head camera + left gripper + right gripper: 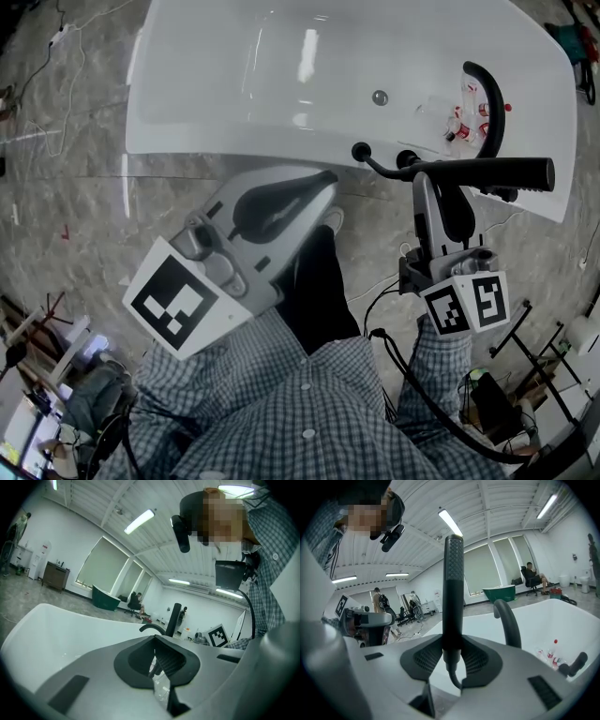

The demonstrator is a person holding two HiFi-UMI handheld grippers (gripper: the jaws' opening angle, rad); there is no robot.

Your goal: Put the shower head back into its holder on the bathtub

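Observation:
The black shower head [487, 173] lies level over the near rim of the white bathtub [234, 84], and my right gripper [439, 178] is shut on its handle [453, 602]. Its hose [380, 169] runs to black fittings on the rim [406, 159], beside a knob [361, 150] and a curved black spout [489, 103]. I cannot tell which fitting is the holder. My left gripper [328, 180] hovers left of them at the rim, shut with nothing in it [157, 665]. The left gripper view shows the shower head [174, 618] and spout [152, 628] ahead.
Small red-capped bottles [469, 117] stand in the tub's right end, also seen in the right gripper view [551, 653]. Cables trail over the stone floor [75, 206]. My leg and shoe [323, 272] stand right against the tub. People and a green tub [501, 593] are far behind.

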